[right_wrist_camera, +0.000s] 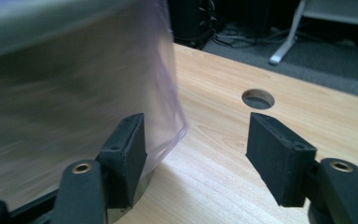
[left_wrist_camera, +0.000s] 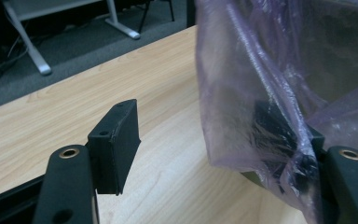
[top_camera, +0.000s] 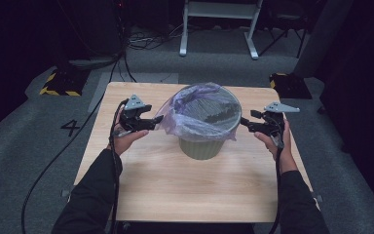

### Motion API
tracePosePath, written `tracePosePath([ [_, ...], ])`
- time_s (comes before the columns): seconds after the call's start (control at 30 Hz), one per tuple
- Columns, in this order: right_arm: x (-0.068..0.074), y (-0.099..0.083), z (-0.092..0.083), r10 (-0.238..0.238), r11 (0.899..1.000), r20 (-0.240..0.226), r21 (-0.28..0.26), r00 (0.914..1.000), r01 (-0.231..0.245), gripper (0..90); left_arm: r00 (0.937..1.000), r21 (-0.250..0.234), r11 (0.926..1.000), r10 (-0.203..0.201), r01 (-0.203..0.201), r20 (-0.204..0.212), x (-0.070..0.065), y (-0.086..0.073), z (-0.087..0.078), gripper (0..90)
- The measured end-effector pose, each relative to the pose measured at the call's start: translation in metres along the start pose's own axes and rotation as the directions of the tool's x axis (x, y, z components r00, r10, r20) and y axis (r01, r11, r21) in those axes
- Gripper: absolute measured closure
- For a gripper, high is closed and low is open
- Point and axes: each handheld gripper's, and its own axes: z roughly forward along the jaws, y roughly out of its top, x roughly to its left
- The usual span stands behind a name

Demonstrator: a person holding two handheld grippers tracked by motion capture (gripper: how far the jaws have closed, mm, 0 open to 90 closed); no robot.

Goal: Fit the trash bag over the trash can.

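A round, grey-green ribbed plastic bin stands upright near the middle of the pale wooden table, slightly toward the far edge. A thin, translucent purple plastic bag liner sits in it, its mouth folded out over the rim and draped down the outside.

The person holds one gripper at each side of the bin, level with its rim. The left gripper points right, toward the bin, with its tips at the loose fold of the liner on the left side. In the left gripper view the jaws stand wide apart; the liner hangs over the right-hand jaw and lies against it, but nothing is pinched between the two. The right gripper points left toward the bin from the opposite side, its tips just beside the rim. In the right gripper view its jaws are also wide, with the liner's edge falling just behind one jaw and bare table between them.

So the liner lies inward of both sets of fingers, the bin's axis is vertical, and the two hands sit about equally near. I judge that any fresh grip on the liner means moving inward toward the rim; the left gripper, already touching plastic, has less to travel.
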Motion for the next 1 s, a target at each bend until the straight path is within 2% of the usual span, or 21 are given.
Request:
tracePosePath([
  [0.03, 0.003, 0.0, -0.006, -0.018, 1.0, -0.023, -0.011, 0.9996, 0.017, 36.0, 1.0, -0.002, 1.0, 0.006, -0.006, 0.001, -0.001, -0.002, -0.002, 31.1],
  [0.1, 0.007, 0.0, -0.013, -0.049, 0.999, -0.038, -0.024, 0.9981, 0.048, 34.9, 0.9998, -0.003, 0.9999, 0.015, -0.015, 0.012, -0.004, -0.007, -0.007, 28.8],
  [0.17, 0.014, 0.0, -0.021, -0.084, 0.996, -0.065, -0.043, 0.9943, 0.081, 34.7, 0.999, 0.0, 0.999, 0.045, -0.045, 0.008, -0.008, -0.012, -0.012, 27.3],
  [0.23, 0.02, -0.001, -0.028, -0.11, 0.993, -0.087, -0.056, 0.9901, 0.105, 33.9, 0.9986, -0.007, 0.9988, 0.05, -0.049, 0.021, -0.012, -0.015, -0.016, 26.3],
  [0.4, 0.046, -0.003, -0.04, -0.218, 0.975, -0.151, -0.084, 0.9641, 0.207, 31.6, 0.9937, -0.047, 0.9946, 0.095, -0.093, 0.058, -0.031, -0.014, -0.023, 25.6],
  [0.5, 0.059, -0.004, -0.04, -0.269, 0.963, -0.158, -0.075, 0.95, 0.26, 30.5, 0.987, -0.057, 0.9899, 0.135, -0.13, 0.088, -0.046, -0.009, -0.023, 24.4],
  [0.63, 0.066, -0.002, -0.038, -0.296, 0.954, -0.13, -0.078, 0.9462, 0.288, 32.4, 0.9773, -0.057, 0.9831, 0.179, -0.174, 0.113, -0.06, -0.003, -0.02, 25.2],
  [0.67, 0.067, -0.002, -0.038, -0.299, 0.953, -0.123, -0.084, 0.9462, 0.29, 34.1, 0.9753, -0.059, 0.982, 0.185, -0.179, 0.12, -0.063, -0.002, -0.019, 26.9],
  [0.7, 0.068, -0.001, -0.038, -0.31, 0.949, -0.125, -0.097, 0.9424, 0.3, 39.3, 0.9745, -0.056, 0.9817, 0.188, -0.182, 0.123, -0.064, -0.001, -0.018, 30.8],
  [0.8, 0.073, 0.0, -0.038, -0.351, 0.934, -0.112, -0.115, 0.9298, 0.338, 60.2, 0.968, -0.042, 0.9767, 0.214, -0.211, 0.131, -0.068, 0.001, -0.012, 47.6],
  [0.83, 0.074, -0.001, -0.038, -0.357, 0.931, -0.114, -0.123, 0.927, 0.344, 66.3, 0.9668, -0.034, 0.9751, 0.222, -0.219, 0.127, -0.069, 0.001, -0.01, 56.6],
  [0.9, 0.075, -0.002, -0.036, -0.362, 0.929, -0.126, -0.129, 0.9239, 0.346, 75.4, 0.9599, -0.031, 0.97, 0.243, -0.241, 0.139, -0.072, 0.001, -0.006, 67.9],
  [0.93, 0.075, -0.004, -0.035, -0.363, 0.929, -0.133, -0.131, 0.922, 0.347, 81.2, 0.9592, -0.024, 0.9687, 0.248, -0.247, 0.136, -0.073, 0.0, -0.004, 74.1],
  [1.0, 0.076, -0.006, -0.034, -0.36, 0.931, -0.152, -0.127, 0.9205, 0.343, 86.7, 0.9528, -0.021, 0.9649, 0.262, -0.262, 0.154, -0.075, -0.001, 0.001, 82.3],
])
